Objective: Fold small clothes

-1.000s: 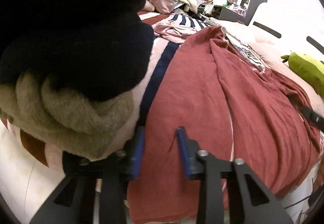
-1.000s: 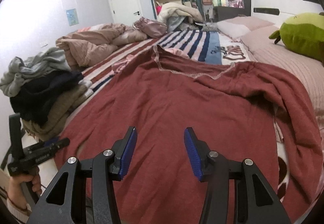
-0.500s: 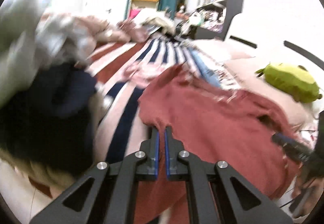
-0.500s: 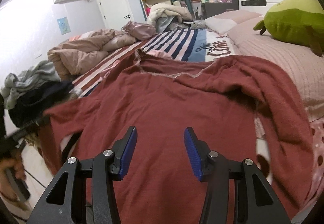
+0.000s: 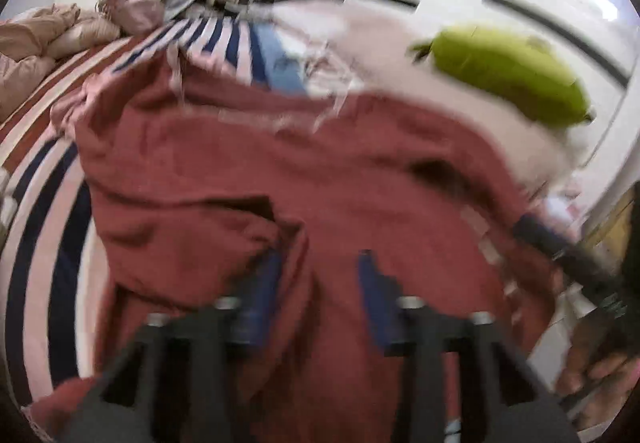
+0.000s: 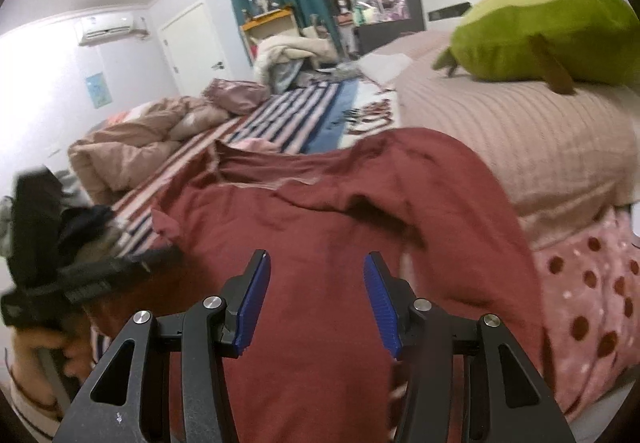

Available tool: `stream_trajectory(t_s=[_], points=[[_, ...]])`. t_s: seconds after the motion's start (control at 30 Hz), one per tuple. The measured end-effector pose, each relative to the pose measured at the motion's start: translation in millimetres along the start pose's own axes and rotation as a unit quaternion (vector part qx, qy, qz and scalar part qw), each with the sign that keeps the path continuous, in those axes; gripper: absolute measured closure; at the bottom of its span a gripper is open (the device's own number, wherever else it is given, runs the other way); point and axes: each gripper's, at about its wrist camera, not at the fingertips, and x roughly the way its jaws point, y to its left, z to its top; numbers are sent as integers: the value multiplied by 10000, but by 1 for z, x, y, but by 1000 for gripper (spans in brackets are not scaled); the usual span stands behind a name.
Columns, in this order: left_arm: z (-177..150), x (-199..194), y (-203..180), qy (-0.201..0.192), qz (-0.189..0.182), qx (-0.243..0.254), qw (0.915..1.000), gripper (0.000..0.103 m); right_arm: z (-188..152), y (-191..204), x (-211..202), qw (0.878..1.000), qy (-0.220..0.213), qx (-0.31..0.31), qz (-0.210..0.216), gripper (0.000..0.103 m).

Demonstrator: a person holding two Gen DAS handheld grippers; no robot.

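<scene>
A dark red garment (image 5: 248, 171) lies spread over the striped bed; it also shows in the right wrist view (image 6: 320, 227). Its left side is folded over toward the middle, with a bunched fold (image 5: 192, 227) by my left gripper. My left gripper (image 5: 316, 283) is open and empty just above the cloth; this view is blurred. My right gripper (image 6: 316, 295) is open and empty above the garment's near part. The left gripper's body (image 6: 92, 279) shows at the left of the right wrist view.
A green plush toy (image 6: 548, 39) lies on the pink pillow (image 6: 520, 147) to the right. A pile of dark and grey clothes (image 6: 80, 227) sits at the left. A beige quilt (image 6: 140, 139) is heaped further back. The white headboard (image 5: 500, 3) stands at the right.
My left gripper was shut on the garment's left edge, carried it rightward over the garment, and has now opened and let it go. The right gripper stayed open, shifting slightly.
</scene>
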Motion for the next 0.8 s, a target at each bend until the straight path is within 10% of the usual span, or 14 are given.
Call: stream_trajectory(t_s=[0.17, 0.37, 0.53, 0.8], points=[[-8, -49, 15, -439, -263, -173, 9985, 39, 1, 9, 4, 9998, 153, -128, -28, 58], [-24, -124, 51, -1110, 537, -238, 9921, 30, 1, 65, 15, 9970, 316, -527, 478, 51], [-50, -141, 91, -1149, 1316, -118, 9846, 30, -9, 130, 30, 9885, 602, -891, 1068, 37], [-80, -156, 126, -1204, 1330, -363, 9831, 30, -47, 213, 56, 9655, 1277, -1273, 1881, 13]])
